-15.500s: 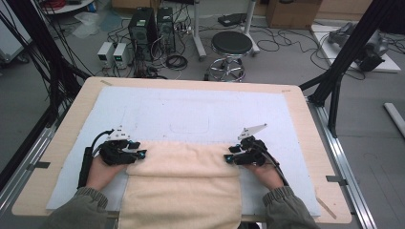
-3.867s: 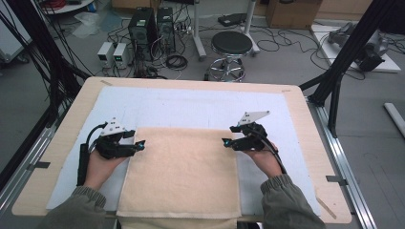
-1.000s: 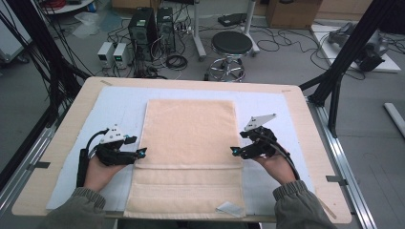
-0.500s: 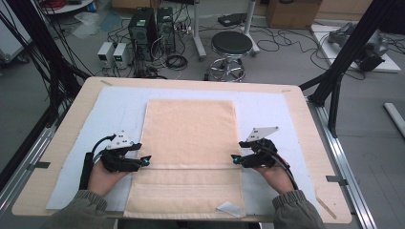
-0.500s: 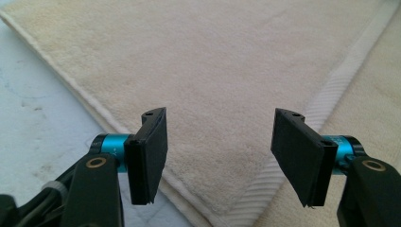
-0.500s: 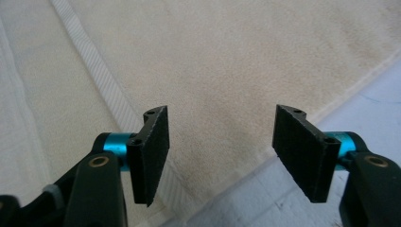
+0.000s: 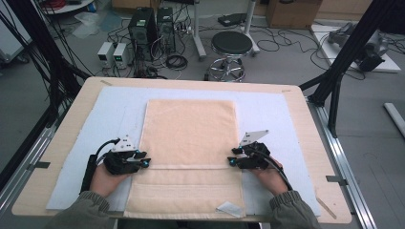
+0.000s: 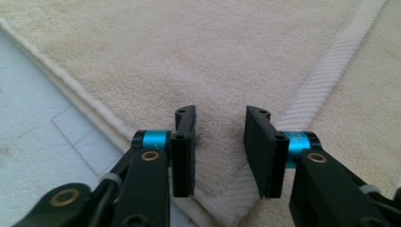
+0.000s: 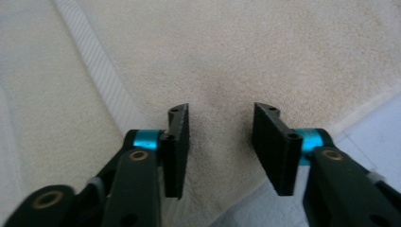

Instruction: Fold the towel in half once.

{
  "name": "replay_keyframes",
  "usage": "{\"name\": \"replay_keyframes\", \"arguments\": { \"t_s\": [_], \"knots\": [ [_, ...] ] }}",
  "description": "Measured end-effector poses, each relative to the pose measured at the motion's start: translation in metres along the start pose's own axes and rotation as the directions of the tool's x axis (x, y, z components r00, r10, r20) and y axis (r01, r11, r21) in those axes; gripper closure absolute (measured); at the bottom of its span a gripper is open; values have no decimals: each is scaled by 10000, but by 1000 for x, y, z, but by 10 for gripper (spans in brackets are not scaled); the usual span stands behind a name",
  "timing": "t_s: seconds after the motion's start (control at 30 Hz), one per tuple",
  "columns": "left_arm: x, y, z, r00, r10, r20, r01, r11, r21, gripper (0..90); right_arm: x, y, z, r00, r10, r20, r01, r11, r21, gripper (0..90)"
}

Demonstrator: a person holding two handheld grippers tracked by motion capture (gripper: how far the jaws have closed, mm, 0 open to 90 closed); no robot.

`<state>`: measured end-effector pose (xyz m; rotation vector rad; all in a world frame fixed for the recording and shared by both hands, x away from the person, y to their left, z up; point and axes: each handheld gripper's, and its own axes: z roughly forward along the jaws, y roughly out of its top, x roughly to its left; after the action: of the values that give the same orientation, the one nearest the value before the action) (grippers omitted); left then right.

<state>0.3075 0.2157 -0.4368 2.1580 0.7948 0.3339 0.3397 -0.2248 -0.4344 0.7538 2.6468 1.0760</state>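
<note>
High view: beige terry towel (image 7: 190,138) is lying flat on the pale blue mat (image 7: 282,114), near end reaching the table edge. Left gripper (image 7: 142,162) and right gripper (image 7: 232,161) are sitting at its side hems, forearms coming in low, jaws pointing inward.

Left gripper view: jaws have just been closing, now standing narrow over the hem by the woven band (image 8: 326,71), pads not yet pinching.

Right gripper view: same, narrowing over the towel edge. Judgement: light, limp, non-slippery cloth; pinch at hems.
</note>
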Motion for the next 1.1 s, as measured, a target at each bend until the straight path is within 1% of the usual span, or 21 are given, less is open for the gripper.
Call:
{"name": "replay_keyframes", "arguments": {
  "t_s": [0.07,0.13,0.23,0.37,0.4,0.57,0.63,0.7,0.8,0.83,0.9,0.97,1.03,1.07,1.1],
  "knots": [
    [1,0,0,10000,69,-39,-68,10000,46,705,0,0,0,10000,-7,-77,7,10000,3,653],
    [0,0,1,10000,36,-16,-36,10000,2,743,-1,0,1,9998,37,-184,-38,10000,-28,690],
    [-1,1,1,9999,144,-84,-144,9999,40,799,-3,0,1,9997,44,-233,-46,9999,-111,759],
    [-1,2,1,9999,87,-118,-87,10000,12,842,-2,1,1,9996,-29,-295,25,9999,-110,809],
    [-1,2,1,9999,88,-119,-88,10000,25,846,-3,1,1,9997,-51,-232,48,9999,-148,817],
    [-1,2,-2,9998,31,-171,-33,10000,-89,858,-3,2,-1,9995,-73,-317,67,9998,-203,833],
    [-1,3,-4,9998,90,-188,-92,9999,-120,859,-3,2,-2,9995,-162,-279,155,9996,-252,835],
    [-2,4,-5,9997,64,-227,-68,9998,-204,861,-3,4,-4,9994,-170,-303,162,9995,-271,837],
    [-3,5,-8,9996,33,-295,-43,9995,-318,862,-2,7,-8,9993,-243,-277,234,9992,-337,840],
    [-2,6,-9,9995,100,-292,-110,9994,-315,863,-1,8,-9,9993,-242,-296,231,9990,-385,840],
    [-2,7,-11,9995,95,-305,-107,9992,-386,863,0,10,-12,9993,-276,-271,264,9986,-448,842],
    [-3,8,-14,9994,31,-354,-49,9987,-508,864,1,12,-14,9989,-369,-283,354,9980,-520,842],
    [-3,9,-17,9992,92,-394,-114,9983,-573,864,1,13,-17,9987,-425,-290,410,9979,-503,842],
    [-4,10,-18,9992,96,-391,-121,9979,-635,865,2,14,-18,9988,-373,-312,357,9981,-504,842],
    [-5,10,-19,9991,114,-406,-139,9979,-626,865,2,15,-19,9985,-456,-297,440,9976,-527,842]
  ]
}}
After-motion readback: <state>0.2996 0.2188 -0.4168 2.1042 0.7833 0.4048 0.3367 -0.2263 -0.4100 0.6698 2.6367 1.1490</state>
